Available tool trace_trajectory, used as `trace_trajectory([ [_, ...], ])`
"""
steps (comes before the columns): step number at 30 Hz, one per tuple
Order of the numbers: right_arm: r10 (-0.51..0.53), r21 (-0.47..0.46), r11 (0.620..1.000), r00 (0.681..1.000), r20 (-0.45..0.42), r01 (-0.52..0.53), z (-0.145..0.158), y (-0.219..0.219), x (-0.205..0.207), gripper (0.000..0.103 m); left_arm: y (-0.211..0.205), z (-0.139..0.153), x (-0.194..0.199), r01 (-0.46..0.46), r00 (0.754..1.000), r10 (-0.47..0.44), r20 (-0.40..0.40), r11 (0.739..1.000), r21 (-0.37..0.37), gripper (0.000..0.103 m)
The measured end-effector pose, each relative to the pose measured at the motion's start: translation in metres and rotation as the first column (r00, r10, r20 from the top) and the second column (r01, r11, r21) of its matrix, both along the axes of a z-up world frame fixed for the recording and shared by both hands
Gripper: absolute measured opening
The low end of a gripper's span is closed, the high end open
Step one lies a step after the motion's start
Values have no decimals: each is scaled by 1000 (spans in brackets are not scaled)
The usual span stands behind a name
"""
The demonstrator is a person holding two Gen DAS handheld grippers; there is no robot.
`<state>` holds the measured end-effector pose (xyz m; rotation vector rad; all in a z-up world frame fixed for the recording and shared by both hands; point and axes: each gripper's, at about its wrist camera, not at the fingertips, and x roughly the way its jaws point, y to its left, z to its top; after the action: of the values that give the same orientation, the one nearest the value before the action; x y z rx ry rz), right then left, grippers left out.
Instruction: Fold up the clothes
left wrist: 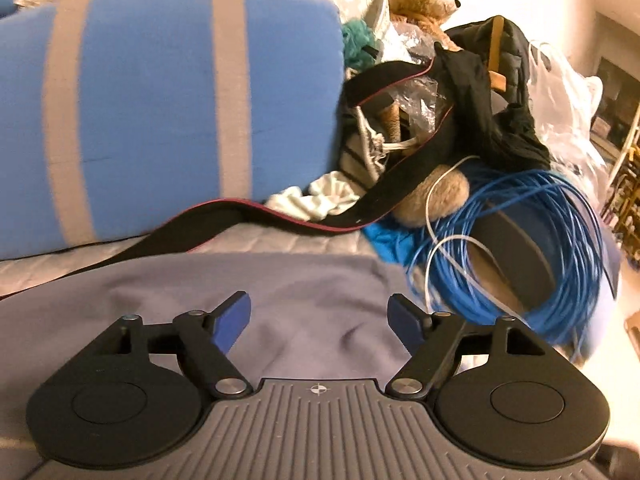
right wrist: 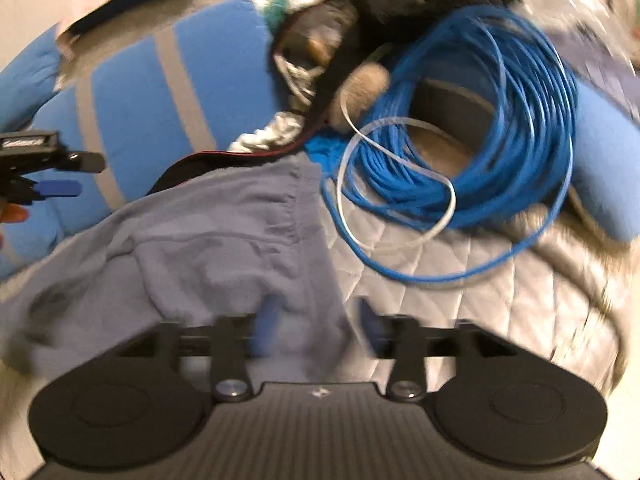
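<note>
The grey garment lies rumpled on the quilted bedspread, its elastic waistband just beside the coiled blue cable. The left gripper hovers over it, jaws spread and empty. The right gripper, blurred, appears spread across the cloth's edge without clamping; a lift here risks snagging the cable or gathering uneven layers.

At right of my right tongs' view, bare quilted bedspread gives me passage. Upper right, a blue cable coil blocks; upper left, a blue striped cushion walls me in.
</note>
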<state>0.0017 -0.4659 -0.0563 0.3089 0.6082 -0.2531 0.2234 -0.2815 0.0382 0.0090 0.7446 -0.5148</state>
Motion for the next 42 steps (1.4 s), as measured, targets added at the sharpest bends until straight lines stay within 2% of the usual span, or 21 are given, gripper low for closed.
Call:
trace_trajectory([
  [4,112,-186,977,994,15,-107,11,13,-16,91,46,9,-35,-13,1000,13,18,1000,12,78],
  [6,170,-286,944,985,-8,-166,13,19,-25,97,67,12,-51,-10,1000,10,20,1000,13,78],
  [8,226,-387,894,973,-46,-226,11,25,-32,99,87,13,-67,0,999,-1,33,1000,20,78],
  [11,314,-520,786,941,-130,-334,4,37,-40,101,114,13,-92,20,997,-22,73,999,38,78],
  [14,339,-615,682,916,-215,-397,-5,46,-42,103,139,7,-116,-3,980,-12,196,997,75,78],
  [16,349,-662,602,893,-285,-446,-17,52,-39,103,155,2,-126,-43,971,21,240,996,84,78],
  [19,348,-721,455,850,-396,-523,-40,59,-36,103,179,-5,-137,-89,963,69,260,994,65,78],
  [21,335,-761,357,835,-436,-541,-57,61,-34,103,197,-10,-144,-124,956,112,272,992,28,78],
  [22,330,-779,335,840,-430,-530,-61,60,-33,103,206,-13,-146,-148,951,137,276,989,17,78],
  [24,330,-807,300,849,-412,-508,-69,61,-31,103,216,-16,-146,-212,943,197,268,977,29,78],
  [30,364,-857,175,841,-401,-484,-92,67,-29,103,235,-23,-143,-232,944,211,252,971,55,78],
  [31,372,-870,163,846,-382,-465,-93,66,-29,103,237,-24,-143,-233,945,213,250,971,55,78],
  [34,385,-901,170,868,-312,-400,-96,67,-27,103,238,-26,-145,-228,946,207,250,972,55,78],
  [35,392,-907,162,869,-303,-390,-99,67,-26,103,238,-27,-146,-224,946,203,253,973,57,78],
  [38,423,-925,109,859,-288,-364,-107,68,-28,103,236,-29,-147,-212,948,187,259,975,72,78],
  [42,424,-922,66,847,-320,-381,-103,65,-33,103,233,-33,-148,-191,952,166,256,978,78,78],
])
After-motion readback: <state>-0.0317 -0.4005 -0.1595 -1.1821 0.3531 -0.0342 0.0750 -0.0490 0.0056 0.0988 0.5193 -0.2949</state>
